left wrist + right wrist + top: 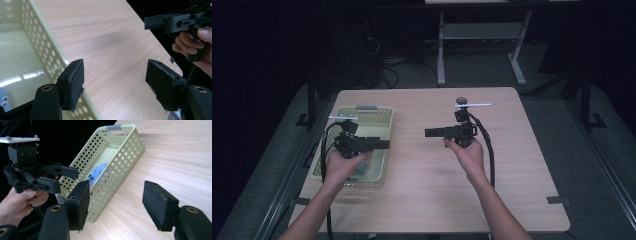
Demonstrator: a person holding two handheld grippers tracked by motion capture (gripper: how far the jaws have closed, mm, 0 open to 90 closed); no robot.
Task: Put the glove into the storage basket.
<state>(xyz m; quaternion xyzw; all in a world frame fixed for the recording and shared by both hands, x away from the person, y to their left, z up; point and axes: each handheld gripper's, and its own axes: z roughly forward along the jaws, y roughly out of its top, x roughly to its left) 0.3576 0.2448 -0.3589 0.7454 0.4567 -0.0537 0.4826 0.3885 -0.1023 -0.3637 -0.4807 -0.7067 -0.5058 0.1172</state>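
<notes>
A pale green perforated basket [382, 111] stands on the left part of the wooden table [432, 195]. A blue thing [98, 171] lies inside it, partly hidden behind the basket wall [120, 162]. My left gripper [387, 144] hovers over the basket's right rim, pointing right, open with nothing between its pads [75, 82]. My right gripper [427, 133] is held above the table's middle, pointing left toward the basket, open and empty. The two grippers face each other, apart. In the right gripper view the left gripper [67, 179] hangs beside the basket.
The basket has a grey handle [366, 107] at its far end. Bare wood lies between the two grippers and to the right. Behind the table stands a metal desk frame [441, 55] on a dark floor. Cables trail from both grippers toward the near edge.
</notes>
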